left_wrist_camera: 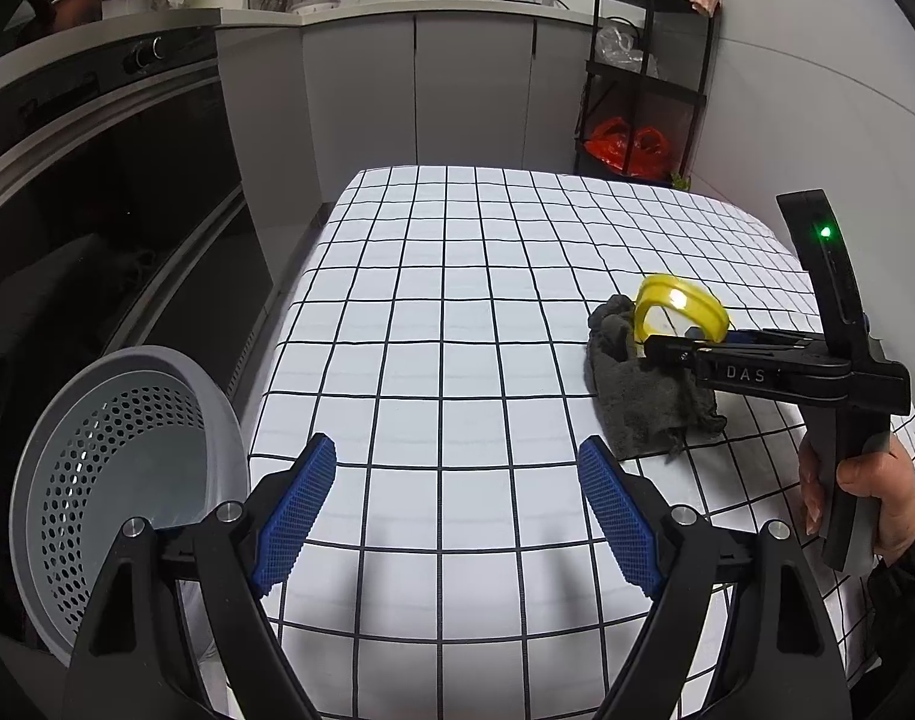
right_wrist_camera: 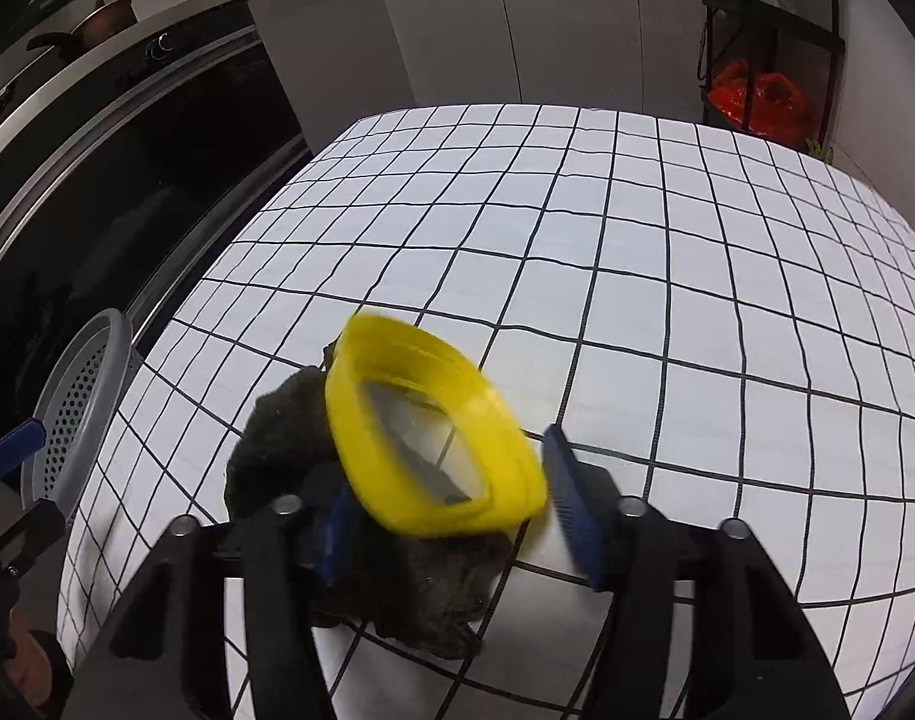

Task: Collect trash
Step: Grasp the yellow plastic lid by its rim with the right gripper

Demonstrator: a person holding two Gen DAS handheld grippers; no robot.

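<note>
Kitchen table under a black-and-white grid tablecloth (left_wrist_camera: 457,312): your right gripper (right_wrist_camera: 451,516) is at the trash.

Your yellow plastic tape ring (right_wrist_camera: 433,432) sits tilted on a dark grey rag (right_wrist_camera: 277,450) near the right side of the cloth, well apart from the perforated grey bin (left_wrist_camera: 127,468) at the table's left edge. Your right jaws straddle the ring, but whether the pads already press on it you cannot tell, since it shows blurred. Judging by looks, the ring is light, stiff and slick, so pinch across its band, not the soft rag underneath. Your left gripper (left_wrist_camera: 457,510) hangs wide open over bare cloth, holding nothing.
</note>
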